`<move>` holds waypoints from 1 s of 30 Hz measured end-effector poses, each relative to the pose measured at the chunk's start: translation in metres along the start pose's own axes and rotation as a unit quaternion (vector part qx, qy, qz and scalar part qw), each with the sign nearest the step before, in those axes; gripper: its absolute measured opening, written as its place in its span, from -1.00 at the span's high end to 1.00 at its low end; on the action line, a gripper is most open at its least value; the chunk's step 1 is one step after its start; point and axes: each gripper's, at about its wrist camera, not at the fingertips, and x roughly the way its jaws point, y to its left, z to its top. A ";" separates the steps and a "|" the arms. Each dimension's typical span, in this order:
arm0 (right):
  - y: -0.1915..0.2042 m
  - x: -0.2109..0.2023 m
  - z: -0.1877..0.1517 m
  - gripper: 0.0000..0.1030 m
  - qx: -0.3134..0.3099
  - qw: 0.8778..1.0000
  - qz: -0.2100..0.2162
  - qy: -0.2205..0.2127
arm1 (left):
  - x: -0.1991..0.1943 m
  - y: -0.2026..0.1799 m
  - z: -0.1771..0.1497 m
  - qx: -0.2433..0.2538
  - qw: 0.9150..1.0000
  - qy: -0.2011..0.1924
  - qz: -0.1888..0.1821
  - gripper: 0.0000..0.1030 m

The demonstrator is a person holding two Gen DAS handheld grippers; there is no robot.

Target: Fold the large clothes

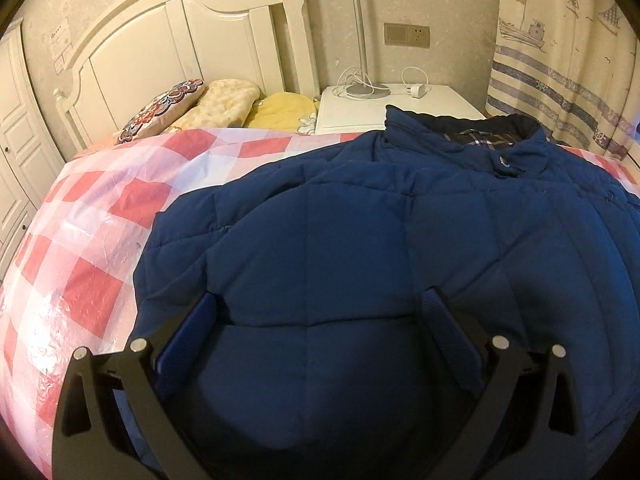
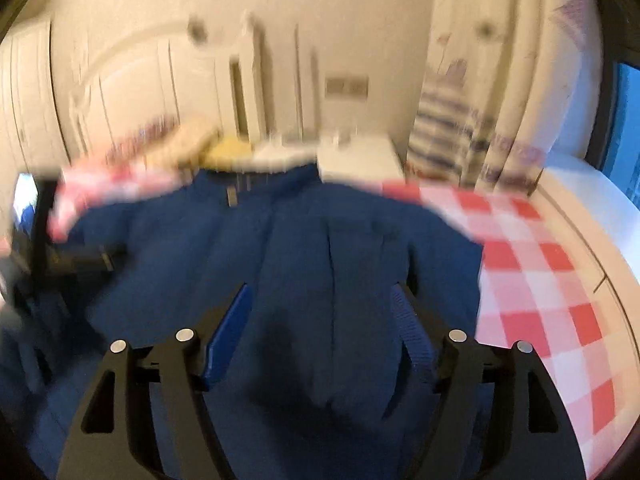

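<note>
A dark blue quilted jacket [image 1: 360, 220] lies spread on the bed, collar [image 1: 472, 130] at the far end near the nightstand. My left gripper [image 1: 320, 300] hovers low over the jacket's near part, its blue-padded fingers [image 1: 192, 336] wide apart and pressing on nothing, so it is open. The right wrist view is motion-blurred. There the jacket [image 2: 280, 240] fills the middle, and my right gripper [image 2: 320, 292] stands open above it. A lengthwise fold of the cloth runs between its fingers [image 2: 228, 332], but the pads do not touch it.
A red-and-white checked bedcover [image 1: 92, 240] lies under the jacket. Pillows [image 1: 224, 104] rest against the white headboard [image 1: 180, 40]. A white nightstand [image 1: 360, 112] holds a lamp base and charger. A curtain [image 1: 560, 80] hangs at right. A dark blurred shape [image 2: 32, 240] sits at the left edge.
</note>
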 end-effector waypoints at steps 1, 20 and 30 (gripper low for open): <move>0.001 0.011 -0.004 -0.36 -0.009 1.000 -0.007 0.020 | 0.000 0.000 0.000 0.000 1.000 0.000 0.000 -0.96; 0.031 0.063 0.023 -0.74 -0.036 0.998 -0.014 0.047 | -0.008 -0.004 -0.002 0.014 0.999 -0.018 0.033 -0.96; 0.030 0.067 0.019 -0.79 -0.030 0.998 -0.001 0.052 | -0.083 0.056 -0.003 -0.129 0.962 -0.198 0.139 -0.96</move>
